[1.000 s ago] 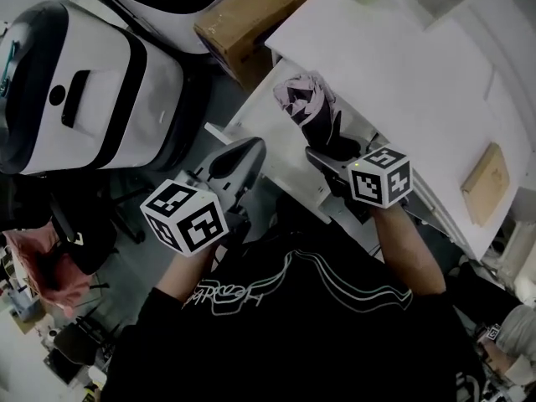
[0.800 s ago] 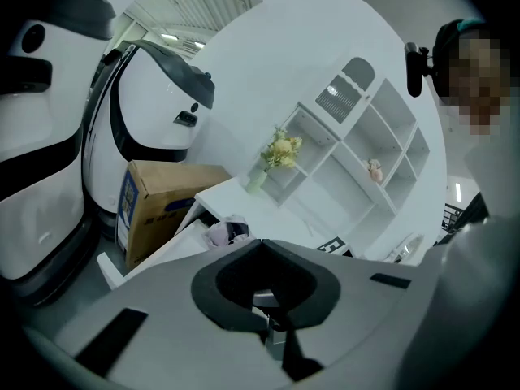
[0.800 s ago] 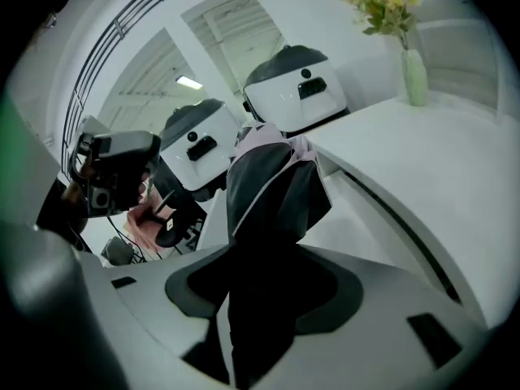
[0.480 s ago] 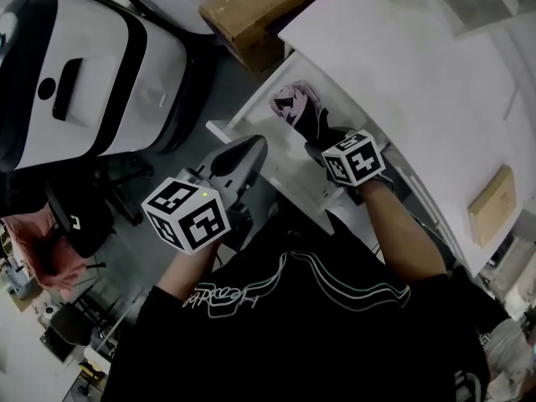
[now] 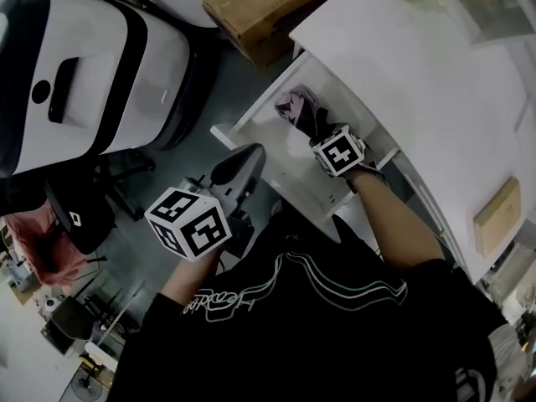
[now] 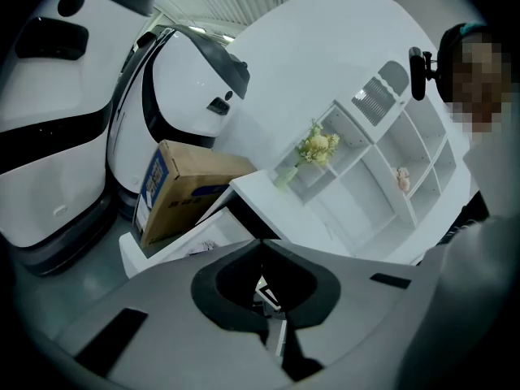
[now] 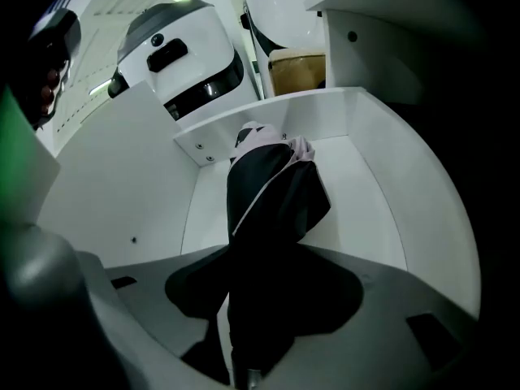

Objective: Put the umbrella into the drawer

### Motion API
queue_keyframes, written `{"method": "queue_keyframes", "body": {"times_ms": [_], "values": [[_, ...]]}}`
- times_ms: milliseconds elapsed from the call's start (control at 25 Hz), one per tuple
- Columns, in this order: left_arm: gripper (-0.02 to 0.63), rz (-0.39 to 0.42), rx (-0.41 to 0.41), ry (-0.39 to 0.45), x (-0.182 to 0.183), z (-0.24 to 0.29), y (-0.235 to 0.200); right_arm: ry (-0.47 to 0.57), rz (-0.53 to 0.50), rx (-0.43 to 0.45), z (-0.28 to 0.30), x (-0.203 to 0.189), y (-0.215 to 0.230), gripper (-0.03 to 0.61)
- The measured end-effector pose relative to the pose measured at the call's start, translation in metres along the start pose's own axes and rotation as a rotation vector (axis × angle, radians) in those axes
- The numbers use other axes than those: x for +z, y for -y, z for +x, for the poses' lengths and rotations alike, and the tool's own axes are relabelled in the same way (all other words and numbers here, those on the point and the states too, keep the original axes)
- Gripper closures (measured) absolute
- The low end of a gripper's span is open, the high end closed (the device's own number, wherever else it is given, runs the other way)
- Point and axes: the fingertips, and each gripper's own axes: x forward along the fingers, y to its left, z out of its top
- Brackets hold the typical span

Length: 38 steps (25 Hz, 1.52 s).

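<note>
Right gripper (image 5: 318, 131) pinches the umbrella (image 5: 295, 107) inside the open drawer (image 5: 276, 164) — left gripper (image 5: 241, 159), at its eight o'clock, pressed together.

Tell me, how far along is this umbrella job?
Nearly there. Done: the drawer stands open. In hand: the right gripper is clamped on the folded umbrella, which reaches down inside the drawer; whether it rests on the bottom I cannot tell. The left gripper hangs shut and empty outside. Left: let go, and probably push the drawer shut.
</note>
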Motion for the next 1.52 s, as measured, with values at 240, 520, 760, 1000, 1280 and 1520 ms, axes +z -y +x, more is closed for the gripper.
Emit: {"method": "queue_keyframes", "body": {"times_ms": [240,520,760,1000,1280,1520], "values": [[0.594,-0.021,0.011,-0.003,0.005,0.0,-0.017,-0.043,0.005,-0.008,0.018,-0.006,-0.001,0.354],[0.594,-0.031,0.006,-0.003,0.003,-0.001,-0.026,-0.031,0.005,-0.011,0.026,-0.005,0.0,0.35],[0.594,-0.024,-0.002,0.002,0.004,-0.005,-0.024,-0.023,0.028,-0.001,0.024,-0.006,-0.007,0.347],[0.594,-0.007,-0.012,0.004,0.003,-0.013,-0.014,0.02,0.013,-0.035,0.009,-0.003,-0.006,0.319],[0.594,0.024,-0.041,0.026,-0.002,-0.031,0.007,0.102,0.032,-0.085,-0.036,-0.002,-0.013,0.311],[0.594,0.082,-0.086,0.041,-0.01,-0.057,0.042,0.267,0.092,-0.043,-0.11,0.008,-0.044,0.313]]}}
